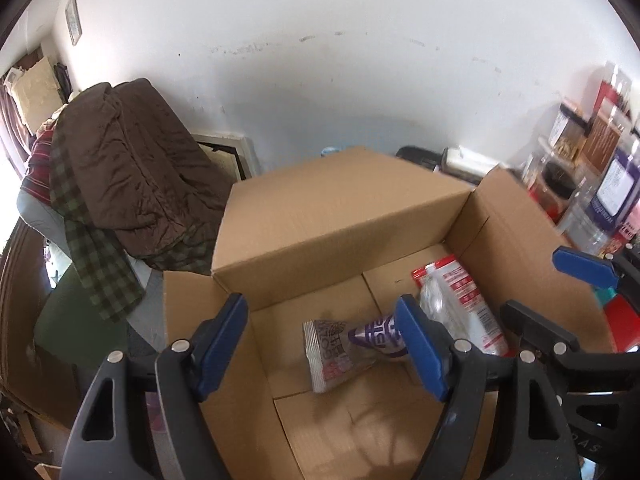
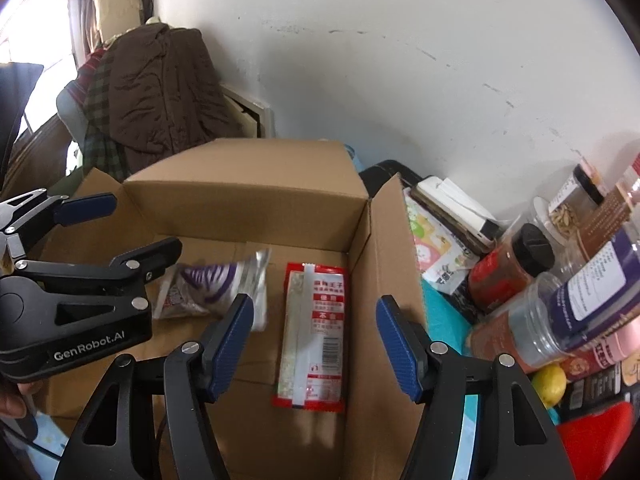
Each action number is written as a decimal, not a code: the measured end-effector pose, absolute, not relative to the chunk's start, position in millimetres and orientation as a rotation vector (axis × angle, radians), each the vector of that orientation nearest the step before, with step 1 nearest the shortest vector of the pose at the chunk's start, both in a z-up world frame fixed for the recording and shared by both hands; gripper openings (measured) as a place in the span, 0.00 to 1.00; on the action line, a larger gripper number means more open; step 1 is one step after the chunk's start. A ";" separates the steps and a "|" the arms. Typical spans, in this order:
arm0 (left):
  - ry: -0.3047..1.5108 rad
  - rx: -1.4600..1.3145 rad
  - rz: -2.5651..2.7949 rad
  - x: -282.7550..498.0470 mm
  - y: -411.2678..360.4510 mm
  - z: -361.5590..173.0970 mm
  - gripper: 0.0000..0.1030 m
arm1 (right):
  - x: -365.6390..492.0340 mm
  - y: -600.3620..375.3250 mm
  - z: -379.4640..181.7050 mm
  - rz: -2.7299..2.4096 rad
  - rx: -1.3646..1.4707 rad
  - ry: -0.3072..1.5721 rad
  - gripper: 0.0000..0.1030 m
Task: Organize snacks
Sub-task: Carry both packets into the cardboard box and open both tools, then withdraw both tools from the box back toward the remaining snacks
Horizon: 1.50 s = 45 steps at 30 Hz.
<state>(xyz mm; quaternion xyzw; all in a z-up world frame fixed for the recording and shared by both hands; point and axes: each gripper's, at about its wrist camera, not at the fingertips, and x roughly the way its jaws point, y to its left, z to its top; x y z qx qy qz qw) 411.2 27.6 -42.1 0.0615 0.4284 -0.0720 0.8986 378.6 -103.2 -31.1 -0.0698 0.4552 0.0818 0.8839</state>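
Lying on the floor of the open box [image 2: 360, 240] are two snack packets: a purple-and-clear pouch [image 2: 216, 284] toward the left and a red-and-white packet [image 2: 316, 332] to its right, close to the right wall. The pouch looks blurred, so I cannot tell if it is at rest. In the left wrist view the pouch [image 1: 340, 352] sits mid-floor and the red packet [image 1: 464, 304] lies farther right, near the far right corner. The box's far flap [image 1: 340, 216] stands up and folds over; side flaps spread out left and right.

The left gripper [image 1: 324, 352] hangs over the near left part of the box, its blue-padded fingers [image 1: 224, 344] spread wide with nothing between them. The right gripper [image 2: 316, 348] is over the near right part, its fingers [image 2: 232, 344] also wide apart and empty, framing the red packet below.

Right of the box, on the surface [image 2: 448, 320], jars [image 2: 508, 268] and bottles crowd together with a lemon [image 2: 550, 384] and a red item [image 2: 600, 436]. Far left, a brown jacket [image 1: 136, 184] drapes over a chair.
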 end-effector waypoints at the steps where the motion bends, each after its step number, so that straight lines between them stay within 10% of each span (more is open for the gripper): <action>1: 0.883 0.124 -0.151 409.3 27.3 -38.3 0.74 | 376.9 -102.8 -27.1 0.172 -0.145 0.940 0.62; 45: 0.577 0.118 -0.239 158.5 58.7 93.9 0.74 | 132.5 -98.7 112.2 0.078 -0.160 0.543 0.73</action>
